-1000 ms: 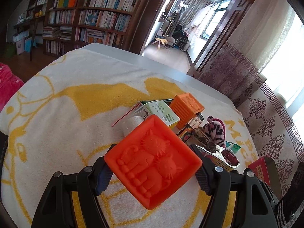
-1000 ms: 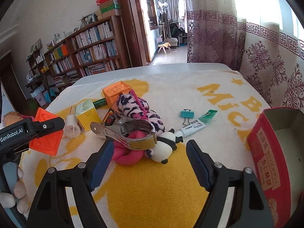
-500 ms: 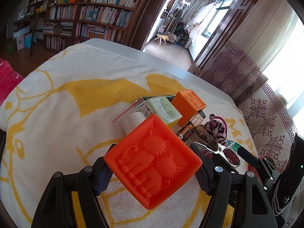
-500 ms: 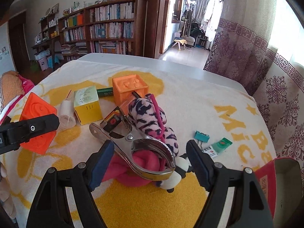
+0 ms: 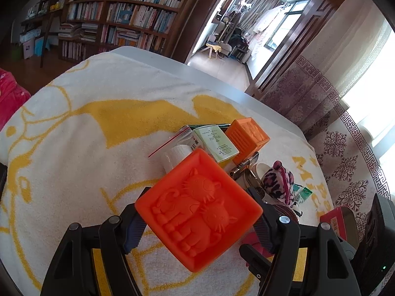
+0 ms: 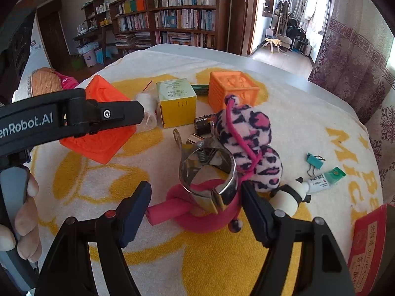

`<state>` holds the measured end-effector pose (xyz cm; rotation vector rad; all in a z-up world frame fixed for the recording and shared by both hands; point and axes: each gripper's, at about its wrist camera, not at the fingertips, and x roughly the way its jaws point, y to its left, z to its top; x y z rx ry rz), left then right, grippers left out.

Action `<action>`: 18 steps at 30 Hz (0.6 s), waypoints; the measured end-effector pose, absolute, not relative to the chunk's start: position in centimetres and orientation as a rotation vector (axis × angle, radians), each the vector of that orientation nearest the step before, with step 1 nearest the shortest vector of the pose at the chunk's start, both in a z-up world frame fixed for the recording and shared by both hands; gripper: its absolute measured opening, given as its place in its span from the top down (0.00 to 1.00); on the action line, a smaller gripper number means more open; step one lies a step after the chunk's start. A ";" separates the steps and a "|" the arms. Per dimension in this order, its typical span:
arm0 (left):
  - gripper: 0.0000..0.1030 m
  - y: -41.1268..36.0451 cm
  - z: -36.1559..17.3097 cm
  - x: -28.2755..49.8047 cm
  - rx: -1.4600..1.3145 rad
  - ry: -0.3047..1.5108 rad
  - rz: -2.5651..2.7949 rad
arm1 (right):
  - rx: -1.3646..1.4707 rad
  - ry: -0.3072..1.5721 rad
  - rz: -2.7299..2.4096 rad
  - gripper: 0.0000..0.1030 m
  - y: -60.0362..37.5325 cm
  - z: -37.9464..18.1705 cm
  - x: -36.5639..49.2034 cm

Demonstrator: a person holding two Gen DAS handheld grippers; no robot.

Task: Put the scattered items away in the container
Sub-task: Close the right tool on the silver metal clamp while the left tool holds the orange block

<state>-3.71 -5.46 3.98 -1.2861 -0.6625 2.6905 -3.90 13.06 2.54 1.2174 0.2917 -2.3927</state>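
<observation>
My left gripper (image 5: 198, 219) is shut on an orange embossed block (image 5: 198, 207) and holds it above the towel; the block also shows in the right wrist view (image 6: 98, 133). My right gripper (image 6: 196, 209) is open around a metal spring clamp (image 6: 208, 175) lying on a pink foam roll (image 6: 197, 212). A pink leopard plush (image 6: 249, 140) lies just behind the clamp. The red container (image 6: 370, 246) stands at the right edge, and shows in the left wrist view (image 5: 340, 222).
On the yellow-and-white towel (image 6: 308, 113) lie a second orange block (image 6: 232, 87), a yellow-green box (image 6: 176, 103), a battery (image 6: 203, 124), a panda figure (image 6: 291, 194), a teal binder clip (image 6: 314, 160), a small tube (image 6: 323, 180) and a white roll (image 6: 148, 106).
My right gripper has swung left and closed in on the metal clamp, which now sits between its fingers. My left gripper has shifted slightly right, still holding the orange block.
</observation>
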 end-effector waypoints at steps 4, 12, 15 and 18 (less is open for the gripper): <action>0.27 -5.9 3.8 -3.8 -1.297 -0.685 2.690 | 1.257 0.170 -2.371 0.32 13.4 2.6 -5.6; 0.27 -5.6 3.6 -3.9 -1.308 -0.682 2.682 | 1.337 0.276 -2.415 0.49 11.6 1.4 -8.7; 0.27 -5.6 3.4 -4.0 -1.316 -0.681 2.680 | 1.359 0.283 -2.437 0.50 11.3 1.1 -9.3; 0.27 -5.6 3.4 -4.0 -1.315 -0.684 2.678 | 1.366 0.199 -2.446 0.55 11.9 1.2 -9.3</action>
